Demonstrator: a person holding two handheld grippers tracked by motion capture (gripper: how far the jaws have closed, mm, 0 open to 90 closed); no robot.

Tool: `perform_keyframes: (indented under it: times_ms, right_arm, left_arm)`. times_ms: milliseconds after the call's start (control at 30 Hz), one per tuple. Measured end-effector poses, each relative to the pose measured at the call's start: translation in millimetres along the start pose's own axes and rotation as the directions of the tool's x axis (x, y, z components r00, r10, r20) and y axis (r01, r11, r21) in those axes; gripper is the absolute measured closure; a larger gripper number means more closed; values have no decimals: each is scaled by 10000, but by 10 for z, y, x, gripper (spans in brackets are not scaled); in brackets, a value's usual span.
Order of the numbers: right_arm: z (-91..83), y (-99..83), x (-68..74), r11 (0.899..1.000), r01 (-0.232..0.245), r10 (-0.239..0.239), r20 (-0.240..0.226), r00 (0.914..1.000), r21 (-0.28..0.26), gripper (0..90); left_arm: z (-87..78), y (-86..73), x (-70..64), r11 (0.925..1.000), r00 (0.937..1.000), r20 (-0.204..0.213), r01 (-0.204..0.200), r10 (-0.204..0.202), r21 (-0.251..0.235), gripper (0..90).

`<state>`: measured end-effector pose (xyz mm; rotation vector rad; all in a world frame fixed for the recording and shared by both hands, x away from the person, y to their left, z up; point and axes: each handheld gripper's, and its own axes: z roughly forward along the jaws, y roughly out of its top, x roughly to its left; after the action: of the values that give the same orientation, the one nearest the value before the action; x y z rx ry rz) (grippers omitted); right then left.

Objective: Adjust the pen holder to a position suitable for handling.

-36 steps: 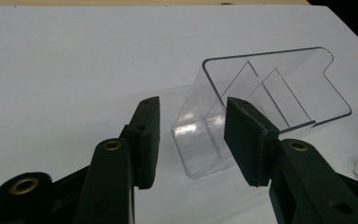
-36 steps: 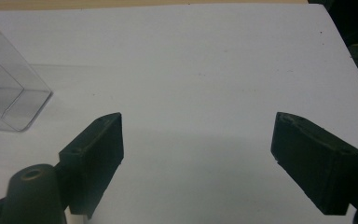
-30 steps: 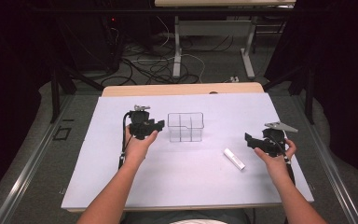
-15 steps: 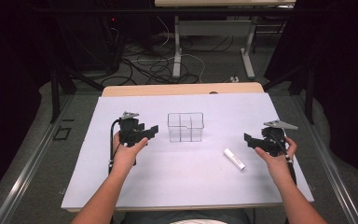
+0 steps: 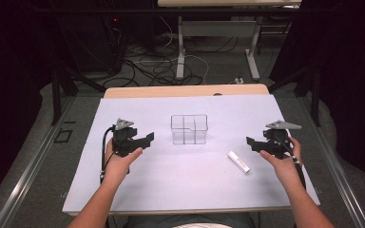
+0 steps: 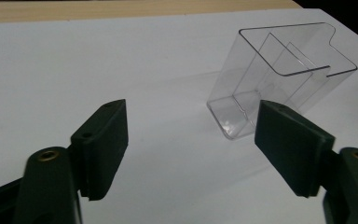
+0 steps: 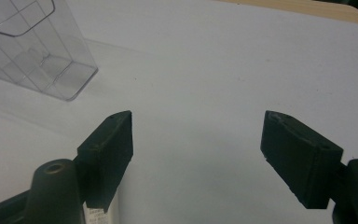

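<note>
I hold both tongs, left tongs (image 5: 148, 138) and right tongs (image 5: 250, 142), spread and empty, flanking the clear plastic divided box (image 5: 189, 129), ready for the small white tube (image 5: 238, 162).

The table (image 5: 138, 194) is covered in plain white, with a tan wooden edge left showing at the back. The divided box (image 5: 189, 129) is made of clear, colourless plastic. The small tube (image 5: 238, 161) is white. Both grippers are finished in black, each topped by a grey plate.
</note>
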<state>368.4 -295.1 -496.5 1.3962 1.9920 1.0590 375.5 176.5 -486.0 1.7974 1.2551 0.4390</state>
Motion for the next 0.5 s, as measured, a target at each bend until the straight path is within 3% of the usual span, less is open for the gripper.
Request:
perform_keyframes:
  times_ms: [167,267,367,400,500]
  right_arm:
    - [1,42,81,9961,804,-801,-105,9967,373,239]
    - [3,54,107,9949,910,-901,-241,9956,431,240]
    - [20,80,171,9886,1238,-1205,-435,9918,851,240]
    - [20,80,171,9886,1238,-1205,-435,9918,851,240]
    - [38,99,215,9835,1375,-1311,-609,9895,1172,240]
  left_arm:
    - [-29,-48,3,9994,9997,183,-136,143,-329,120]
    - [-40,-59,10,9984,9995,176,-244,253,-505,60]
    - [-50,-80,17,9966,9986,137,-497,507,-656,2]
    - [-50,-92,11,9969,9989,186,-418,431,-668,2]
    - [-56,-119,19,9952,9972,62,-742,747,-638,2]
